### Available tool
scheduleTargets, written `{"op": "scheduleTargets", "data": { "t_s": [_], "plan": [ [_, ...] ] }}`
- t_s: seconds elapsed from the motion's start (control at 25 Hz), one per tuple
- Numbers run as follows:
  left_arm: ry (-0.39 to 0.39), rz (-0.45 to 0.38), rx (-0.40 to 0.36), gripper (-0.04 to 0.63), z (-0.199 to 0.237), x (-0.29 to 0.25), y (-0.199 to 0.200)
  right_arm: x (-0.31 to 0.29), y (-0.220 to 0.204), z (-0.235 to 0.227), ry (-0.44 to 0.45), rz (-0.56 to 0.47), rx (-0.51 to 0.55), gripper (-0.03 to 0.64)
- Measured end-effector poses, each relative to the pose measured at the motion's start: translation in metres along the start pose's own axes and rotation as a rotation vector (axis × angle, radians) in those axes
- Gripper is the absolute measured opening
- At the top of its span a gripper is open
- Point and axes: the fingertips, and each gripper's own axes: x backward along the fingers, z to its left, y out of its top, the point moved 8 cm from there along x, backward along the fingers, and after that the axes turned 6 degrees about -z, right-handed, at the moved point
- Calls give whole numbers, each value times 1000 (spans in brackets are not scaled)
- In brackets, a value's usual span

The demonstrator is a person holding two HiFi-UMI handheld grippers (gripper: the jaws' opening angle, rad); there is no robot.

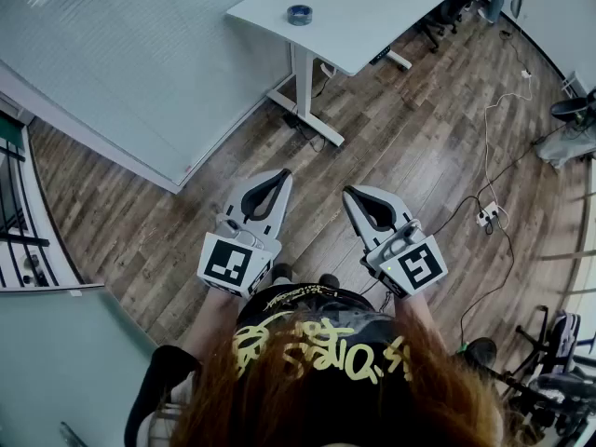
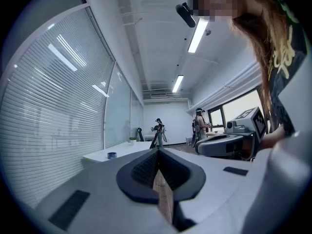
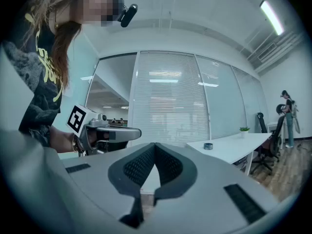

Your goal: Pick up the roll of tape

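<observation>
A small dark blue roll of tape (image 1: 299, 14) lies flat on a white table (image 1: 363, 17) far ahead at the top of the head view. The roll of tape (image 2: 112, 155) shows small at the left in the left gripper view, and the roll of tape (image 3: 208, 146) sits right of centre in the right gripper view. My left gripper (image 1: 281, 177) and right gripper (image 1: 349, 196) are held level side by side over the wooden floor, well short of the table. Both are shut with nothing between their jaws.
A glass wall with blinds (image 1: 140, 54) runs along the left. Office chairs (image 1: 452, 7) stand beyond the table. A power strip with cables (image 1: 487, 215) lies on the floor at the right. People (image 2: 158, 130) stand far down the room.
</observation>
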Motion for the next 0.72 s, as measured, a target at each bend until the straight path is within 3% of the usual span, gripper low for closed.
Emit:
{"op": "scheduleTargets", "data": {
  "t_s": [0.48, 0.72],
  "plan": [
    [3, 5, 10, -11, -2, 3, 0, -1, 1, 3, 2, -1, 7, 3],
    [2, -12, 71, 16, -2, 4, -1, 0, 2, 6, -18, -39, -10, 3]
  ]
}}
